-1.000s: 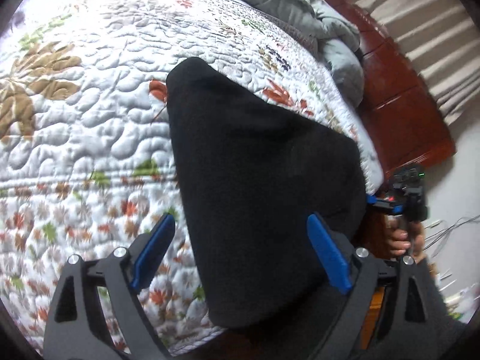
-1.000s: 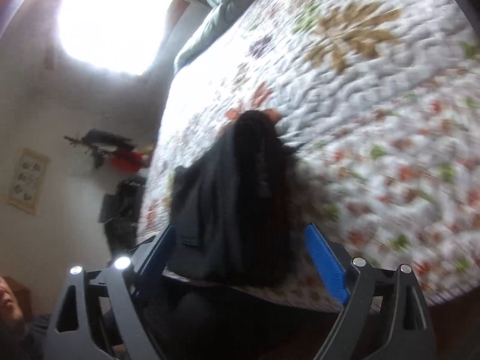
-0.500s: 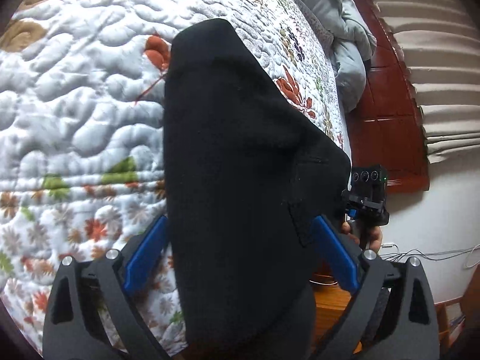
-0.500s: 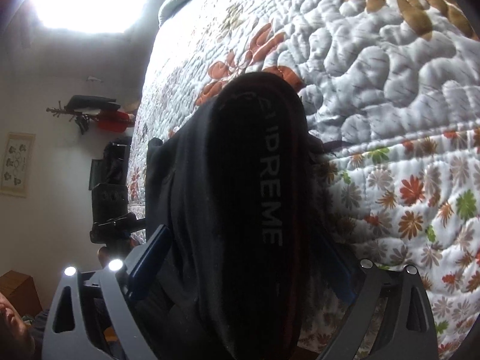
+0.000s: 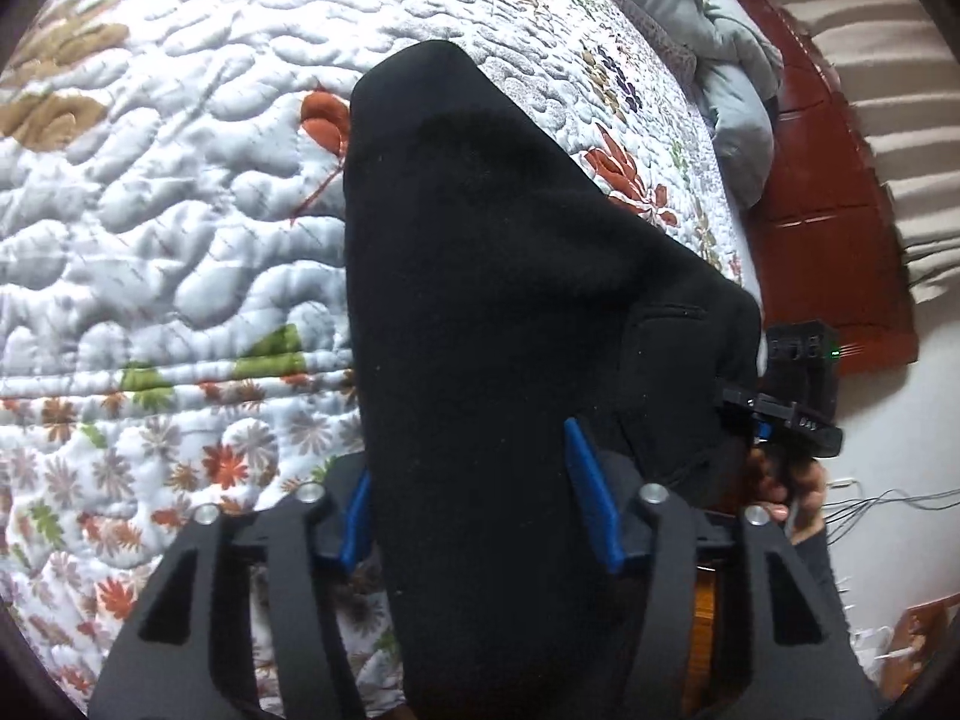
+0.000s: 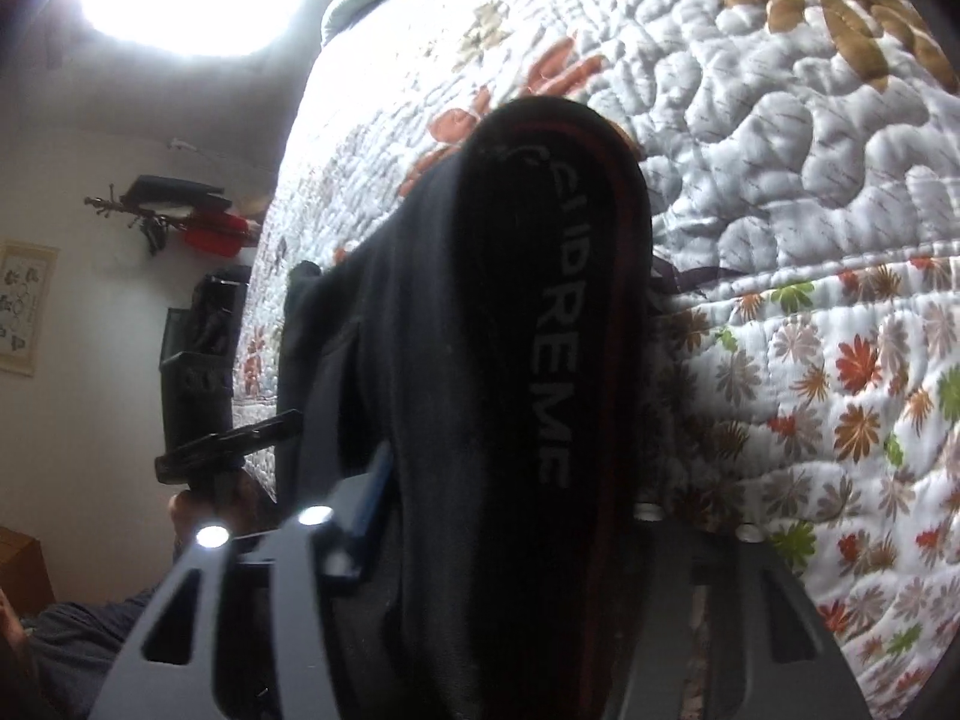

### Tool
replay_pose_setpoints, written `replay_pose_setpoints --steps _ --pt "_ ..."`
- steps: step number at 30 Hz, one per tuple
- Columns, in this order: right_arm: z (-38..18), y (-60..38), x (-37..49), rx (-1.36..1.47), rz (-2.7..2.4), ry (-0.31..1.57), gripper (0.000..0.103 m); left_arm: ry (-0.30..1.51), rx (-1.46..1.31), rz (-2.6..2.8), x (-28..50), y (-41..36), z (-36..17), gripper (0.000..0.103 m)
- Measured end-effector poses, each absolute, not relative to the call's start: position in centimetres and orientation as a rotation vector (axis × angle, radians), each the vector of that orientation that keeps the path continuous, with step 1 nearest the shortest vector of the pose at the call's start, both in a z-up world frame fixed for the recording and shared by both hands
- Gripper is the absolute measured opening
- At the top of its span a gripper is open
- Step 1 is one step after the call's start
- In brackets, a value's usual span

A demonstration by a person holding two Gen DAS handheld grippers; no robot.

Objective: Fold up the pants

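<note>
Black pants (image 5: 492, 240) lie bunched on the floral quilt (image 5: 150, 210) and hang over the bed's near edge. My left gripper (image 5: 474, 516) has its jaws closing around that near end, and both blue pads press into the cloth. In the right wrist view the same pants (image 6: 480, 330) show grey lettering along a dark band. My right gripper (image 6: 510, 510) is closing on that end too. Its left pad (image 6: 372, 498) touches the cloth, while the fabric hides its right pad.
A grey duvet (image 5: 732, 78) is heaped at the far end of the bed by a red-brown wooden board (image 5: 828, 192). Cables (image 5: 888, 498) trail on the floor at the right. A hand (image 6: 186, 504) grips the other handle beside the bed's edge.
Both pairs of jaws stood wide around the pants before and have now narrowed onto the cloth. Both grippers came in closer and lower over the hanging end.
</note>
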State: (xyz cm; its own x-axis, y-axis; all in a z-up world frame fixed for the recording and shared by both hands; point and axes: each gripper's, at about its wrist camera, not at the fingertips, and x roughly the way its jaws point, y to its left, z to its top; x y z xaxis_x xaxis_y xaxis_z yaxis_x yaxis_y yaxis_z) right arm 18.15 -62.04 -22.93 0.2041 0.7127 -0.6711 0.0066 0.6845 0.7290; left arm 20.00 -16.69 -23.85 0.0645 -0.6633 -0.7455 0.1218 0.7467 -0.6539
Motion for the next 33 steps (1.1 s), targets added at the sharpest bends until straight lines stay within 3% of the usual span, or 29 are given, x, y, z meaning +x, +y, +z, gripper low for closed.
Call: replay_pose_setpoints --steps 7,19,33 --pt "-20.3 -60.2 17.3 0.647 0.515 1.224 0.031 1.31 -0.379 -0.615 19.2 -16.4 -21.4 0.031" --pt "-15.6 -55.0 19.6 0.578 0.58 1.17 0.029 1.19 -0.257 -0.59 18.7 -13.0 -15.6 0.029" --pt "-15.5 -40.8 33.3 0.52 0.745 1.171 0.029 1.14 -0.229 -0.388 26.0 0.4 -13.4 0.029"
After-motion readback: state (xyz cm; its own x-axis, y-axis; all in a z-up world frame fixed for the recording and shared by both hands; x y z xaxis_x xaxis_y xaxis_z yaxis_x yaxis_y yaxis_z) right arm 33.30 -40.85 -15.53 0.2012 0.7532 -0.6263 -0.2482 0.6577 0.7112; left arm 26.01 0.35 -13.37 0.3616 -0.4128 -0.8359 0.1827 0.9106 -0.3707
